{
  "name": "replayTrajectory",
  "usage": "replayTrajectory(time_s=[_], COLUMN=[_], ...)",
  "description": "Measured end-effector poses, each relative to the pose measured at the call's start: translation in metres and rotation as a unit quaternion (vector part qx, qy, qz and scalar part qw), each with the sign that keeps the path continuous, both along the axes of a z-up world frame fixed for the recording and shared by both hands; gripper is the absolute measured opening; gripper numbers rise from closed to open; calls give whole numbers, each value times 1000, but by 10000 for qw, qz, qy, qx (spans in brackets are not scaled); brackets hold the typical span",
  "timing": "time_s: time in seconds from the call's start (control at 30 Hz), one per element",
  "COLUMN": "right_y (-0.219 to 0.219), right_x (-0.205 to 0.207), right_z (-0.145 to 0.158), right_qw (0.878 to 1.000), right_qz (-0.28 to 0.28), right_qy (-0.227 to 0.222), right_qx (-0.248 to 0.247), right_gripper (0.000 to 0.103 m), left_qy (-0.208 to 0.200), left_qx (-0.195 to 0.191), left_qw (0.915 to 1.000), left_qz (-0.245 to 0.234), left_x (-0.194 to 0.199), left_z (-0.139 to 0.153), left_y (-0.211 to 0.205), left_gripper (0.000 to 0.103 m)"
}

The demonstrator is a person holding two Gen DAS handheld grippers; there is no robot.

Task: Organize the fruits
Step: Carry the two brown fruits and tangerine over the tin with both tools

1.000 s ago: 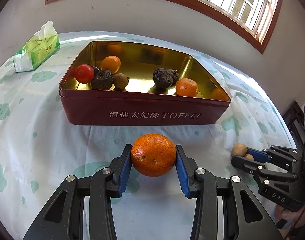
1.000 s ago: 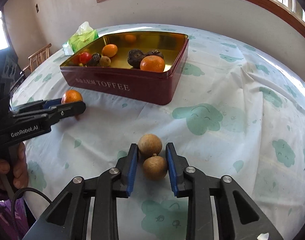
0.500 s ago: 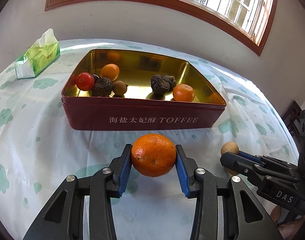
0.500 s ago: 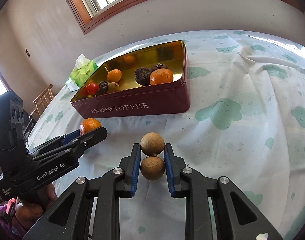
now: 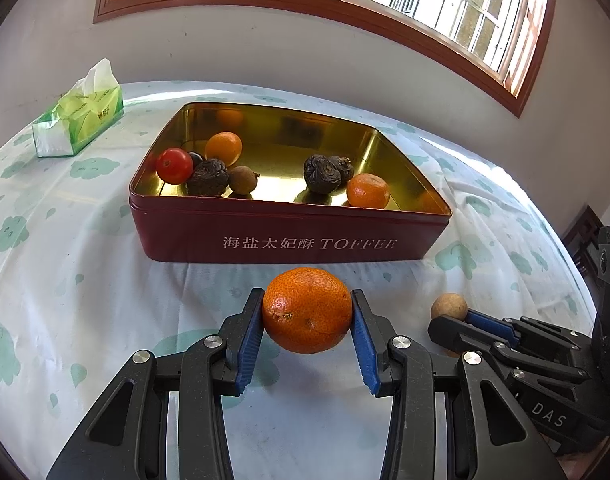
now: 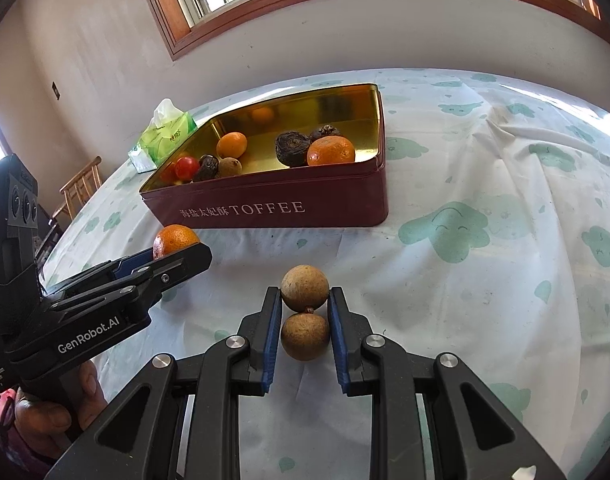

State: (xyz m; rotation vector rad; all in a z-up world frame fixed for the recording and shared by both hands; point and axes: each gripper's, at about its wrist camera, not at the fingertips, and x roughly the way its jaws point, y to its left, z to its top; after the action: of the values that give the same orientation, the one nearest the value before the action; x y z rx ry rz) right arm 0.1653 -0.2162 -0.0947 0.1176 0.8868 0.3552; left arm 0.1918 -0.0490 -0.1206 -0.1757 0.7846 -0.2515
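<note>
My left gripper (image 5: 307, 312) is shut on an orange mandarin (image 5: 307, 310), held above the cloth just in front of the red toffee tin (image 5: 289, 236). It also shows in the right wrist view (image 6: 175, 240). My right gripper (image 6: 305, 312) is shut on two joined brown longans (image 6: 305, 320), held off the table to the right of the left gripper. One longan (image 5: 449, 307) shows in the left wrist view. The tin (image 6: 273, 208) holds a tomato (image 5: 174, 165), two oranges, a longan and dark wrinkled fruits.
A green tissue pack (image 5: 81, 120) lies at the far left of the table, behind the tin. The table has a white cloth with green prints (image 6: 505, 240). A wooden chair (image 6: 81, 188) stands beyond the table's left edge.
Both grippers have risen with their fruit and moved closer to the tin. The right gripper's longans have left the cloth. The grips have not changed.
</note>
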Motion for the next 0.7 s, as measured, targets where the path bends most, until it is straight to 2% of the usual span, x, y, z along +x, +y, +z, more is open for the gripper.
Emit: replayTrajectory(time_s=[0.27,0.7], right_y=[7,7], right_x=[-3,-3], right_z=[0,4], right_qw=[9998,9997], right_qz=[42,-43], right_qy=[-64,-90], right_qx=[-207,-228], right_gripper=[22,22], left_qy=[-65,-135], left_qx=[44,69], left_qw=[10000,9998], left_qz=[21,139], left_x=[-3,-5], left_z=[2,5], left_y=[0,2], left_gripper=[43,43])
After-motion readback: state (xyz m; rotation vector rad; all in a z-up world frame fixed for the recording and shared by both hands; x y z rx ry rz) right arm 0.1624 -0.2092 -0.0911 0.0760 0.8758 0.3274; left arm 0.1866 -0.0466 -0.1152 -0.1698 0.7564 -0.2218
